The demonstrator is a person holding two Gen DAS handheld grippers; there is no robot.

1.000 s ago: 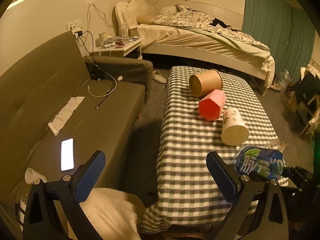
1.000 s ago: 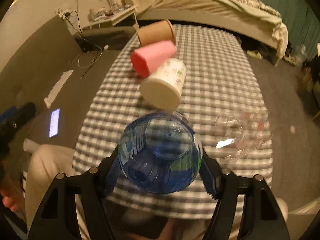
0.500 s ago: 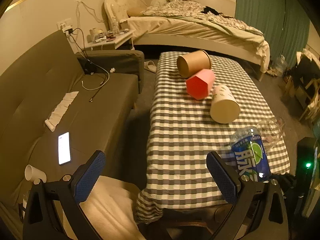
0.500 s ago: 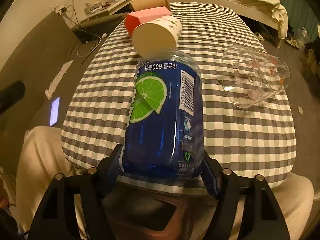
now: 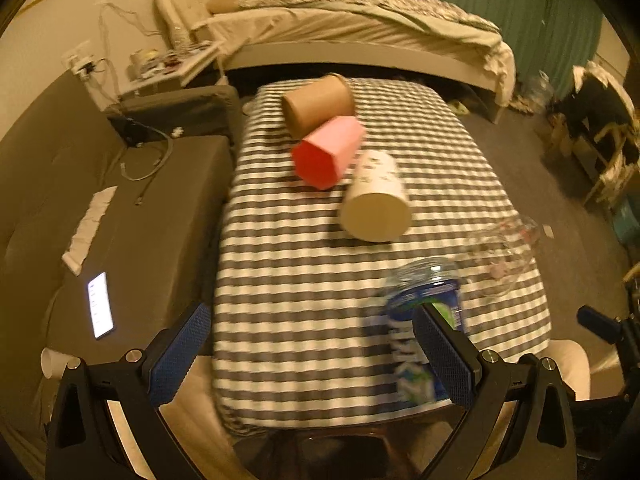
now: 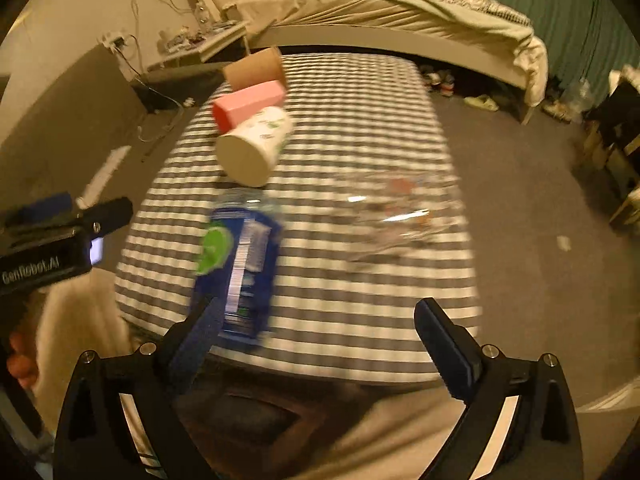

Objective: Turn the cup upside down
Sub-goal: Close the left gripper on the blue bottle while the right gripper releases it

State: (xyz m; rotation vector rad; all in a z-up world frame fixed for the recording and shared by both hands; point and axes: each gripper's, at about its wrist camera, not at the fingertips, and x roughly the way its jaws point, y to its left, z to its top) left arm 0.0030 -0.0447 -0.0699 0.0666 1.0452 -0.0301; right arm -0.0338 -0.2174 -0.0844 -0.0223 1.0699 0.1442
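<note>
A blue plastic cup with a lime label point(image 6: 240, 264) stands base-up near the front edge of the checked table point(image 6: 360, 92); it also shows in the left wrist view point(image 5: 416, 332). My right gripper point(image 6: 316, 344) is open and empty, just in front of the table, with the blue cup by its left finger. My left gripper point(image 5: 312, 356) is open and empty at the table's front left. A white paper cup point(image 5: 376, 204), a pink cup point(image 5: 328, 152) and a brown cup point(image 5: 318, 104) lie on their sides. A clear glass cup point(image 6: 400, 212) lies on its side at the right.
A grey sofa point(image 5: 120, 208) with a lit phone point(image 5: 100, 304) and a cable runs along the left. A bed point(image 5: 360, 28) stands behind the table. A chair with clothes point(image 5: 600, 128) is at the right. The left gripper's body point(image 6: 52, 240) shows in the right wrist view.
My right gripper has let go of the blue cup, opened and pulled back; the cup now stands base-up on the table. My left gripper has shifted toward the table.
</note>
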